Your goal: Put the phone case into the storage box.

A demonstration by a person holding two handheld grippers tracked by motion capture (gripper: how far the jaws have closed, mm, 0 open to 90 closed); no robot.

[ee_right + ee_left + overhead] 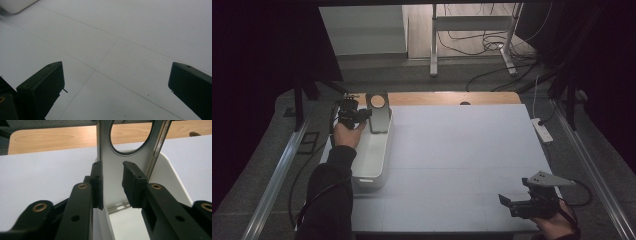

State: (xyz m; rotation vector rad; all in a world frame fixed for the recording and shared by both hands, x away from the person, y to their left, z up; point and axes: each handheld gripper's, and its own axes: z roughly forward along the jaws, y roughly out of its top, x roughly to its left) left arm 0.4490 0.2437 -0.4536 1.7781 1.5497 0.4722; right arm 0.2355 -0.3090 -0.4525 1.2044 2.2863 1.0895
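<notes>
The left gripper (111,182) is hanging over the bin (377,150) at the table's (462,165) far-left edge, jaws parted around a grey metal stand (112,170), not squeezing. The right gripper (532,197) is sitting spread wide near the front-right corner, open tabletop between.

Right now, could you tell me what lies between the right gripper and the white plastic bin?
Nothing: in the high view, bare white tabletop separates the right gripper from the white plastic bin.
</notes>
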